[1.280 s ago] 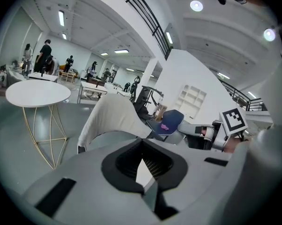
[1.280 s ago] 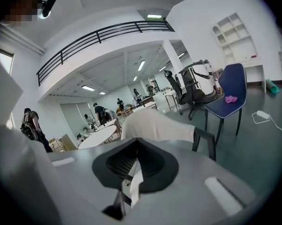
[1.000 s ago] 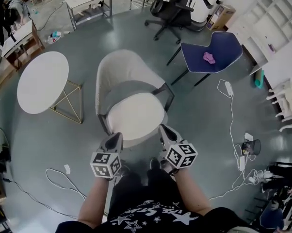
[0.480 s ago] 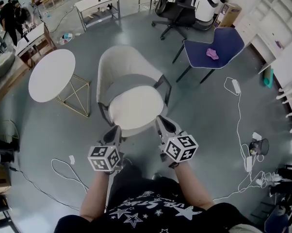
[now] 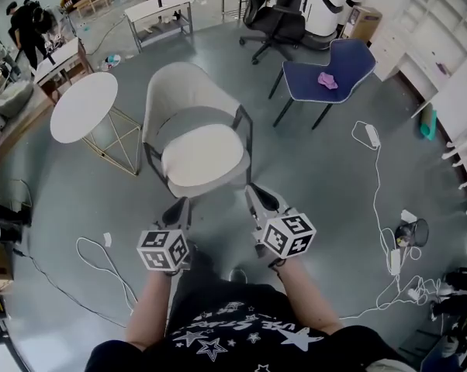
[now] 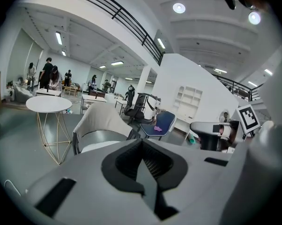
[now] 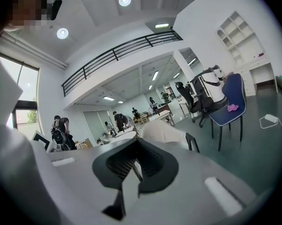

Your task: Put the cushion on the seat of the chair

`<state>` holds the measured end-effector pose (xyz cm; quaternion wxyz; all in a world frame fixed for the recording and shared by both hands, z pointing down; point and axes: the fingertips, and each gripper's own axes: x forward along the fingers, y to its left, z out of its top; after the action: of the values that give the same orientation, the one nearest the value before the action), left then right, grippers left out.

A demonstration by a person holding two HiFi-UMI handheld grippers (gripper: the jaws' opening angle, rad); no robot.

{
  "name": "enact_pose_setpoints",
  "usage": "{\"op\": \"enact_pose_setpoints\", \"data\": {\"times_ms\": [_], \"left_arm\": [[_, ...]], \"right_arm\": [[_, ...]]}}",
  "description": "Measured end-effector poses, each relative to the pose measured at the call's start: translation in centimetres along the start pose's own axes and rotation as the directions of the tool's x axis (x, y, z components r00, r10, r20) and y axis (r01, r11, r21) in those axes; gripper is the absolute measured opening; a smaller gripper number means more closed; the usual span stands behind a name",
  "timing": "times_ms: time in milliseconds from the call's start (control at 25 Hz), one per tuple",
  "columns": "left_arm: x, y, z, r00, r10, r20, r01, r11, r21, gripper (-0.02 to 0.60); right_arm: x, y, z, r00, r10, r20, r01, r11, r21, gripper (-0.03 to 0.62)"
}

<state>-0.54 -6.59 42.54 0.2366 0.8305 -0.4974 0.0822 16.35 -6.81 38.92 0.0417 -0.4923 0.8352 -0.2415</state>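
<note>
- Head view: cushion (image 5: 202,155) flat on the seat of the chair (image 5: 183,91), just ahead of left gripper (image 5: 180,206) and right gripper (image 5: 254,193), about equally near each, touching neither.
- Left gripper view: fingers (image 6: 129,160) pressed together, empty; cushion (image 6: 96,146) ahead, slightly left.
- Right gripper view: fingers (image 7: 120,165) closed tight, empty; chair (image 7: 164,132) ahead, slightly right.

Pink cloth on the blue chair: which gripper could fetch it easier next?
Right, probably. The pink cloth lies on the blue chair, far off on the right gripper's side; the left gripper would have to cross over. Both grippers are shut and empty.
</note>
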Motion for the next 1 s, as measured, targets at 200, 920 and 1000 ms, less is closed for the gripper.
{"op": "enact_pose_setpoints", "data": {"times_ms": [200,920,1000], "left_arm": [[-3.4,-3.3,-1.2,0.999,0.027,0.037,-0.027,1.0,-0.002,0.008],[-11.4,-2.0,-3.3,0.999,0.019,0.046,-0.019,1.0,-0.008,0.008],[-12.9,-1.3,-3.4,0.999,0.008,0.048,-0.007,1.0,-0.012,0.008]], "right_arm": [[-3.7,-0.4,-0.3,0.999,0.03,0.017,-0.03,0.999,0.02,0.003],[-4.0,6.9,-5.9,0.997,0.05,-0.058,-0.051,0.999,-0.014,0.003],[-4.5,8.2,-6.6,0.998,0.026,-0.058,-0.027,0.999,-0.02,0.003]]}}
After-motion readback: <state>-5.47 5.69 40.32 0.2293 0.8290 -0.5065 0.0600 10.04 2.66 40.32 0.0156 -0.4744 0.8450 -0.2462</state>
